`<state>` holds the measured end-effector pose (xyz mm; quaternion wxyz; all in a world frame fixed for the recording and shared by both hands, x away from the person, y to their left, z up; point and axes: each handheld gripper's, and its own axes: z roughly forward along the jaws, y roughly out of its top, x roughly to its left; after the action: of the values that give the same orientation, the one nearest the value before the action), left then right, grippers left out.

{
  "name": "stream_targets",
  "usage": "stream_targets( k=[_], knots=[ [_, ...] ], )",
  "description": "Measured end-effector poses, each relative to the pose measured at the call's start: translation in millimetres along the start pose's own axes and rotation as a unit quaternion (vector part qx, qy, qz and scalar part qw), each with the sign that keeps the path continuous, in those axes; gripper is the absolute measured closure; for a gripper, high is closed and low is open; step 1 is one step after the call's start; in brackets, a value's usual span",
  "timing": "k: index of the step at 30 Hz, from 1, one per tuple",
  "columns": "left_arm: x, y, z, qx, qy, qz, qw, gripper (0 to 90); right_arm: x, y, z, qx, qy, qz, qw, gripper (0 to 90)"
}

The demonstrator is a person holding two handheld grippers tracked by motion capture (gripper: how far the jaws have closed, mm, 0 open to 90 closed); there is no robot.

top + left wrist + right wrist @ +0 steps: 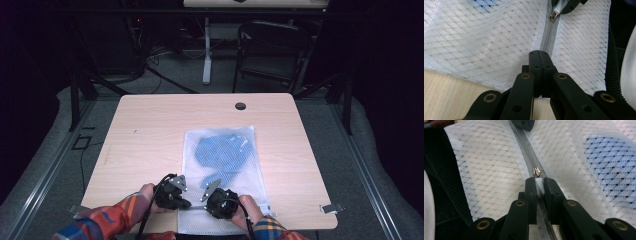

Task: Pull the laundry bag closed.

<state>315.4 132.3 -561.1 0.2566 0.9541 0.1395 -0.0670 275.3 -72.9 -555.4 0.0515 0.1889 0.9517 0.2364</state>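
A: Where is the mesh laundry bag (pixel 222 165) now?

B: It lies flat on the wooden table (pixel 150 140), a little to the right of the middle, and its near end reaches the table edge close to the person. A blue garment (pixel 220 152) is inside it, in the far half.

A: And the zipper (pixel 548 40)?

B: It runs across the near end of the bag, between the two grippers. In the left gripper view it is a grey line from the jaws up to the metal slider (pixel 553 17).

A: What does the left gripper (pixel 539 53) do?

B: Its jaws are pressed together on the end of the zipper, with the bag fabric between them. It sits at the left corner of the bag.

A: And the right gripper (pixel 538 185)?

B: Its jaws are narrow and they pinch the white pull tab (pixel 539 187) of the slider. The small metal slider is just in front of the tips, on the zipper line.

A: Are both grippers near each other?

B: Yes, in the high view they are just beside each other at the near end of the bag.
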Motion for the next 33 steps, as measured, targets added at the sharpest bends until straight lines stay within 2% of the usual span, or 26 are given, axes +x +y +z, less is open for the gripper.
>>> stream_targets(
  k=[33],
  knots=[
    [0.6,-0.3,0.0,-0.001,-0.002,-0.002,1.0,90.0,-1.3,-5.1,-6.1,0.003,-0.003,0.002,1.0,82.2]
  ],
)
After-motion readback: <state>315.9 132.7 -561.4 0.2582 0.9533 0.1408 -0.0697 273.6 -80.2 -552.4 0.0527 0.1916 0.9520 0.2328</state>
